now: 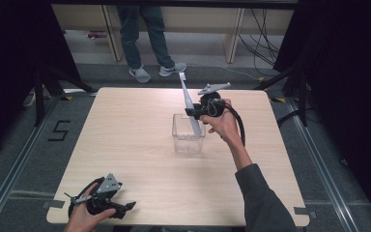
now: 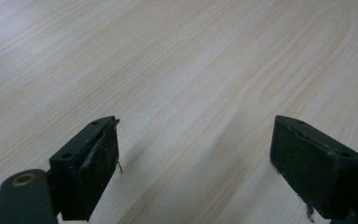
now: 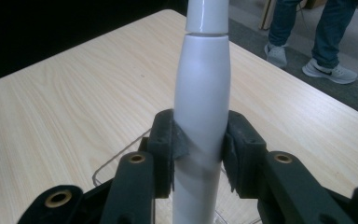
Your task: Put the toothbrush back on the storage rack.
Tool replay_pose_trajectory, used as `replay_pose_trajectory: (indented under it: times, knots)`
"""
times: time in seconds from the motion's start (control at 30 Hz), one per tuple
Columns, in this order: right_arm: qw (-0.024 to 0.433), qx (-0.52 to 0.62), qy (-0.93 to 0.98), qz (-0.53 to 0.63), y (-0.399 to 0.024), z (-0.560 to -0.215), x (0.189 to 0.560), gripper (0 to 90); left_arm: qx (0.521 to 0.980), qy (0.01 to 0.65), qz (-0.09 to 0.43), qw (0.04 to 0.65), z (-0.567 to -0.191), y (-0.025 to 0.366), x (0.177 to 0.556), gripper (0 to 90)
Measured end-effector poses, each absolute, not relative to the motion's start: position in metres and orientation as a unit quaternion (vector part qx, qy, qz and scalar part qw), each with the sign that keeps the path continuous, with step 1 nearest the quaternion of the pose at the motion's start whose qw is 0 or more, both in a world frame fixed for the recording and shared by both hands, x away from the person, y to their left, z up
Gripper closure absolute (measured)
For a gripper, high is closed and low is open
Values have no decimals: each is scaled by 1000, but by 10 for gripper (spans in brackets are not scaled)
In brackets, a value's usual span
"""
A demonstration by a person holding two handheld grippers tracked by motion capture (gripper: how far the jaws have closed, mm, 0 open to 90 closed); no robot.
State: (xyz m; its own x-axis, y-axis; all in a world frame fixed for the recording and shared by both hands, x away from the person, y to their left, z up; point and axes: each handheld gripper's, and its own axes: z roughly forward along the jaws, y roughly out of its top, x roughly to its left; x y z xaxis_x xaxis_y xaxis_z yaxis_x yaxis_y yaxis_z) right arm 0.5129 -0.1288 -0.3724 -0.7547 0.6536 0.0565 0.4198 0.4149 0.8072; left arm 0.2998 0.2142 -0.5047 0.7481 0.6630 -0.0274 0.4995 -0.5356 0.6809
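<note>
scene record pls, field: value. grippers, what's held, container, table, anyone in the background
right gripper: shut on the white electric toothbrush, gripped on the handle
toothbrush: tilted, lower end inside the clear plastic container, head up and toward the far edge
container: upright, mid-table, open top
left gripper: open, nothing between the jaws, low over the table near the front left corner
background: person's legs standing beyond the far edge

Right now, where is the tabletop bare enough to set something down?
Bare wood spreads left of the clear container and between it and the left gripper at the near edge. Crowded only at the container, where the right gripper holds the white toothbrush.
</note>
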Motion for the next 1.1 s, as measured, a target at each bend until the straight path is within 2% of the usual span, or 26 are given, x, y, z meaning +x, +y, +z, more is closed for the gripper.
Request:
replay_pose_trajectory:
  times: [0.4,0.7,1.1]
  knots:
    - [146,320,847,399,-116,-390,518,669,867,335,118,349,-504,214,299,151]
    - [131,327,857,375,-111,-402,521,669,868,334,117,349,-505,214,299,151]
    - [135,312,875,344,-103,-413,522,668,869,332,118,346,-504,214,300,151]
